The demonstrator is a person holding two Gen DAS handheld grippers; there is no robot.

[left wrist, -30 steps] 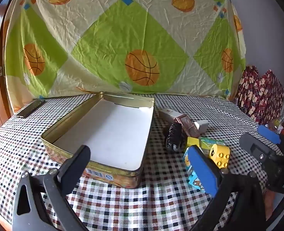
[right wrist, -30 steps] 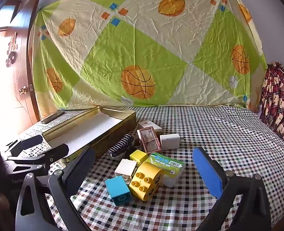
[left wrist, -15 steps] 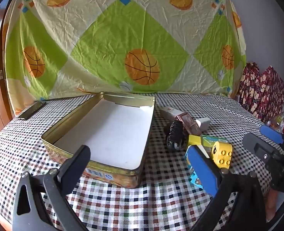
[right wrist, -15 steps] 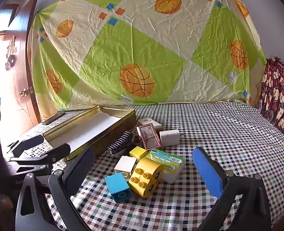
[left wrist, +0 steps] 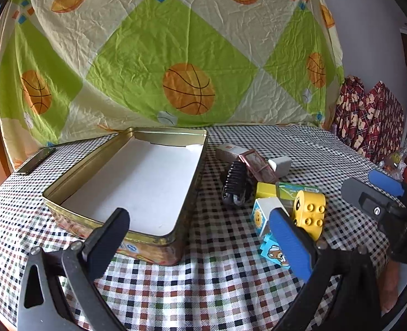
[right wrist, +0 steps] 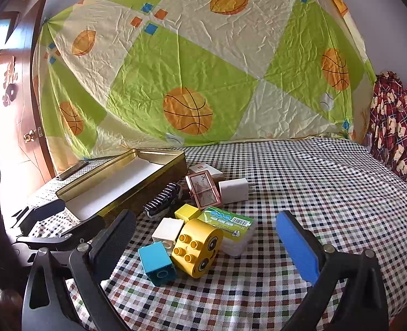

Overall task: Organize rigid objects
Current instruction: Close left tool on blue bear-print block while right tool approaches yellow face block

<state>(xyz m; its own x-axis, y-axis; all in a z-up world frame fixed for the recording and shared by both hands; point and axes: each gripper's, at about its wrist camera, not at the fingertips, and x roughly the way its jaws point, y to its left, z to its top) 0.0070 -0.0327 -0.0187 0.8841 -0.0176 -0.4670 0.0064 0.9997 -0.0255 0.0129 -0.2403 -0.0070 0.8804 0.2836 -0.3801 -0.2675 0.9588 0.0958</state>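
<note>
A gold tin [left wrist: 137, 182] sits empty on the checked tablecloth [right wrist: 313, 193], ready for the toy bricks, charger and comb heaped just beside it [right wrist: 192, 220]; the right gripper [right wrist: 203, 237] hovers wide over the yellow brick [right wrist: 198, 245]; the left gripper [left wrist: 198, 237], jaws also wide, holds nothing.

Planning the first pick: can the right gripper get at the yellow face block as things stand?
Probably yes: the right gripper is open, the yellow face block lies ahead between its fingers, though the blue block touches its left side.
</note>
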